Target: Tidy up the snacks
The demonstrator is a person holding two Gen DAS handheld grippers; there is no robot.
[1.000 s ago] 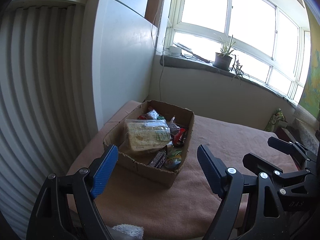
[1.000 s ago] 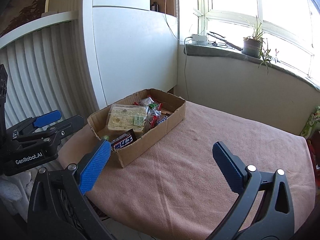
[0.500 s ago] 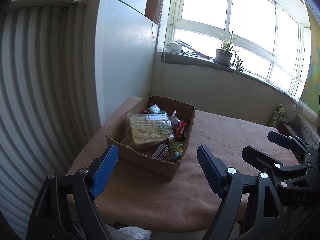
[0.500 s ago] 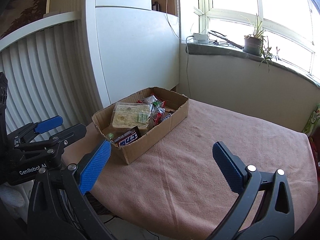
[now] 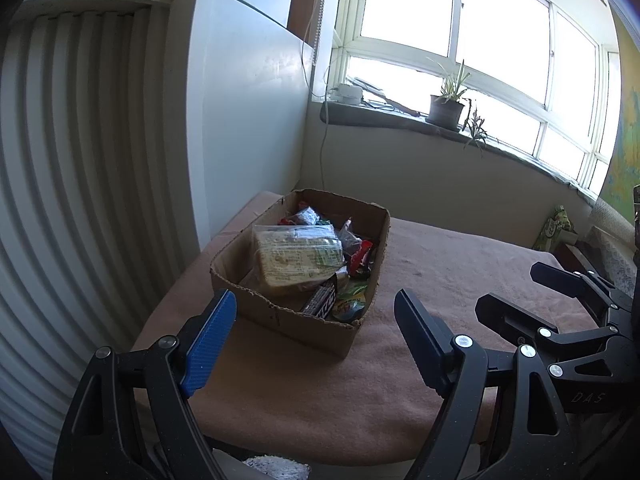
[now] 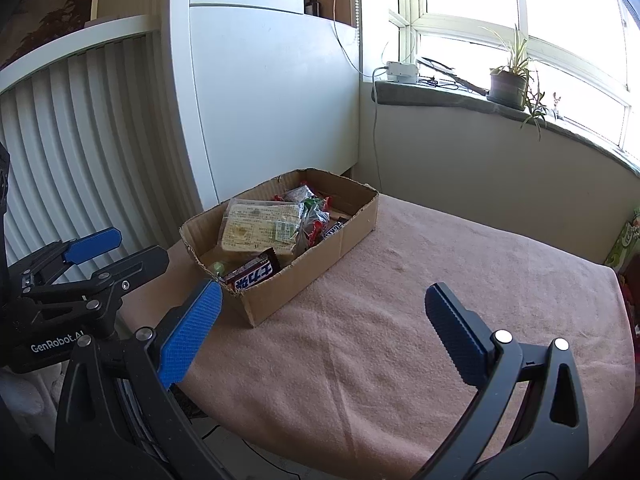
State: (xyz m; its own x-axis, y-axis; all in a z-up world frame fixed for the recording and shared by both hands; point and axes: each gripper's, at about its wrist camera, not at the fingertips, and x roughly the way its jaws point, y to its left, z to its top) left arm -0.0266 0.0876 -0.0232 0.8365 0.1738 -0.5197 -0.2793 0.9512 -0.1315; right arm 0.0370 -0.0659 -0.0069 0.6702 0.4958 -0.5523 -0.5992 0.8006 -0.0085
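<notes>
left claw: black two-finger claw with blue pads (image 5: 316,336), jaws wide apart, holding nothing, hovering off the near edge of the tabletop; also seen from the right wrist view (image 6: 116,248), jaws apart.
right claw: black two-finger claw with blue pads (image 6: 324,328), jaws wide apart, empty, over the near tabletop; seen in the left wrist view (image 5: 532,292), apart too.
tabletop: surface covered in a pinkish-brown fuzzy cloth (image 6: 400,320), bare apart from the box.
box: open shallow brown cardboard box (image 5: 280,316), sits at the far left corner of the tabletop, close to the white wall panel (image 6: 272,100).
snacks: all inside the box; big clear-wrapped pale loaf-like pack with printed label (image 5: 298,258) lies on top; dark chocolate bar with white lettering (image 6: 254,274) at the near end; red and green small wrappers (image 6: 314,216) packed beside the big pack.
windowsill: potted green plant in brown pot (image 6: 508,84), white small box with cable (image 6: 402,72).
</notes>
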